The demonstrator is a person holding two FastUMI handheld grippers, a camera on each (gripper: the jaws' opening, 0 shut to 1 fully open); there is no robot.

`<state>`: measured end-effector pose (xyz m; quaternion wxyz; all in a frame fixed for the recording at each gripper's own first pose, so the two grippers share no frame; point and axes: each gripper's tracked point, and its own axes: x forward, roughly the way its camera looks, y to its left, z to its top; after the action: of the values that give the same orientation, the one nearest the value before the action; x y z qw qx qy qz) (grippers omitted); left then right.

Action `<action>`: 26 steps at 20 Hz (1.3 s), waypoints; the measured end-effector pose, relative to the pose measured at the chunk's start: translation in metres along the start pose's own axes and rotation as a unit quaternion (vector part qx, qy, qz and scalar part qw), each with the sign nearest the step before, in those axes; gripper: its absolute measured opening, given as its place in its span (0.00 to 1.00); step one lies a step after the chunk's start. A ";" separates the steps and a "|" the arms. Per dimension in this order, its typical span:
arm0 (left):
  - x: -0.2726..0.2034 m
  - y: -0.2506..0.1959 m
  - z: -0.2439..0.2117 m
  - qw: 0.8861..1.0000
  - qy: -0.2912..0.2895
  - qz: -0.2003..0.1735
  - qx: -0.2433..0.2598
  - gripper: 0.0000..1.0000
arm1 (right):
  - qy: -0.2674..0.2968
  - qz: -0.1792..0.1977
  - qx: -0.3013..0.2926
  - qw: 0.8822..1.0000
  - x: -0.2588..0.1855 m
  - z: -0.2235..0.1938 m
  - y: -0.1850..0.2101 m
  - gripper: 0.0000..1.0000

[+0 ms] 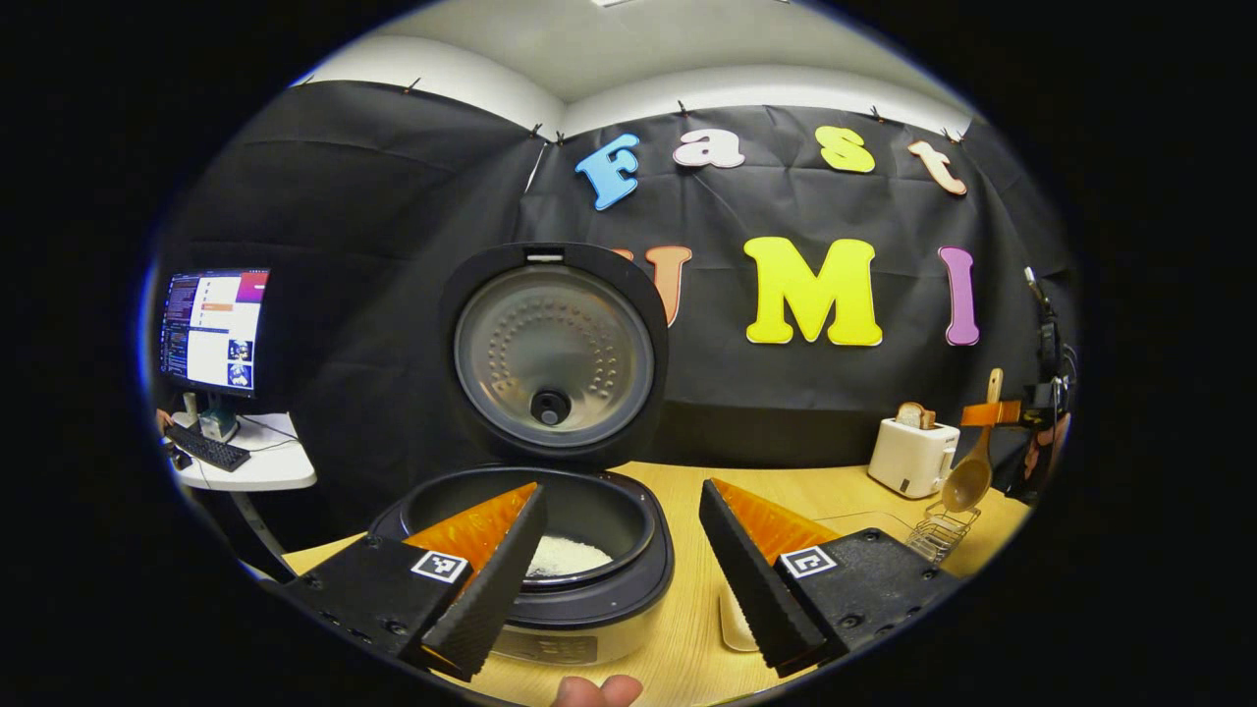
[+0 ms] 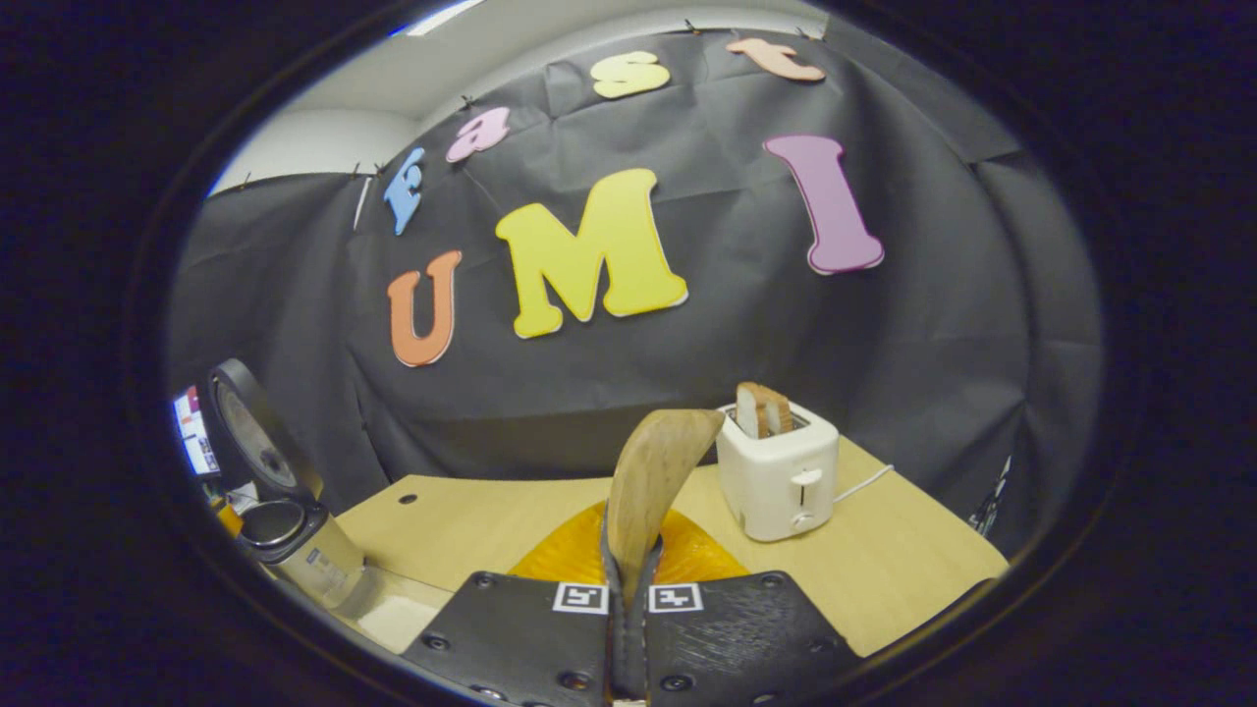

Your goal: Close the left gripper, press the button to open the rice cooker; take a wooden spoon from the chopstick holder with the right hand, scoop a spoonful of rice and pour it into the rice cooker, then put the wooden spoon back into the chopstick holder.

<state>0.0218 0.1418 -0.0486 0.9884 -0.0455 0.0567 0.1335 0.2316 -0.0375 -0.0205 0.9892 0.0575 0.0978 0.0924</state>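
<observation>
Showing right gripper (image 2: 628,599) fingers clamped on wooden spoon (image 2: 653,481); left gripper (image 1: 619,579) fingers spread before open rice cooker (image 1: 550,550).

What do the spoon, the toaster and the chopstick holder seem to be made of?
Spoon: wood, matte tan with visible grain. Toaster: probably plastic, smooth cream-white shell with soft sheen. Chopstick holder: thin metal wire, an open see-through mesh with a pale glint.

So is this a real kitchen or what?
Probably not a real kitchen: more likely a staged recording booth. A rice cooker and a toaster sit on a wooden table, but black cloth hangs behind them and a computer monitor stands on a desk nearby.
</observation>
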 end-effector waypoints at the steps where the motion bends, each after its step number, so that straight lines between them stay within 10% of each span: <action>1: -0.002 0.001 0.003 1.000 -0.006 -0.003 0.003 0.99 | -0.005 0.006 -0.010 1.000 -0.004 0.004 0.015 0.00; 11: -0.012 0.012 0.016 0.999 -0.017 -0.012 0.027 0.99 | 0.028 0.077 -0.065 0.995 -0.015 -0.033 0.161 0.00; 26: -0.019 0.047 0.031 0.998 -0.035 -0.003 0.053 0.99 | 0.081 -0.005 -0.210 0.974 -0.003 -0.135 0.183 0.00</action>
<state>-0.0056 0.1856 -0.0192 0.9912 0.0111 0.0288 0.1287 0.1702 0.1538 -0.1274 0.9686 -0.1595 0.1560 0.1098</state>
